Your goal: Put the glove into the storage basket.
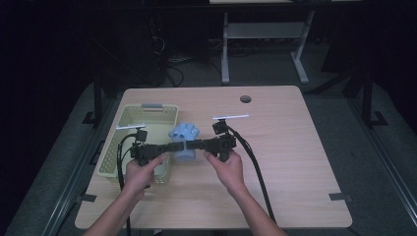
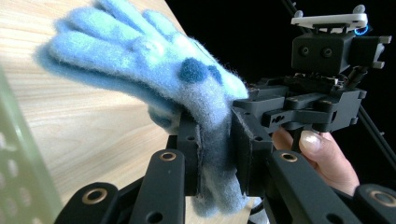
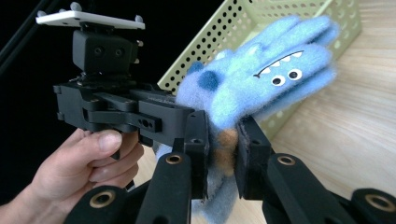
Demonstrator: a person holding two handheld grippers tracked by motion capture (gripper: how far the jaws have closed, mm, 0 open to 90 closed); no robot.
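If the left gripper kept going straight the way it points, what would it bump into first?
Probably the right gripper, which faces it closely; both clamp the fuzzy blue glove between them, so the left gripper has almost no room.

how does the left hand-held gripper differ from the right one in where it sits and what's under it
The left hand-held gripper reaches in from over the pale green perforated basket; the right hand-held gripper reaches in from over bare wooden table. The left one's camera faces the blue glove on its side with dark spots; the right one's camera faces the side with eyes and a toothy mouth. Both are shut on that glove, jaws meeting tip to tip.
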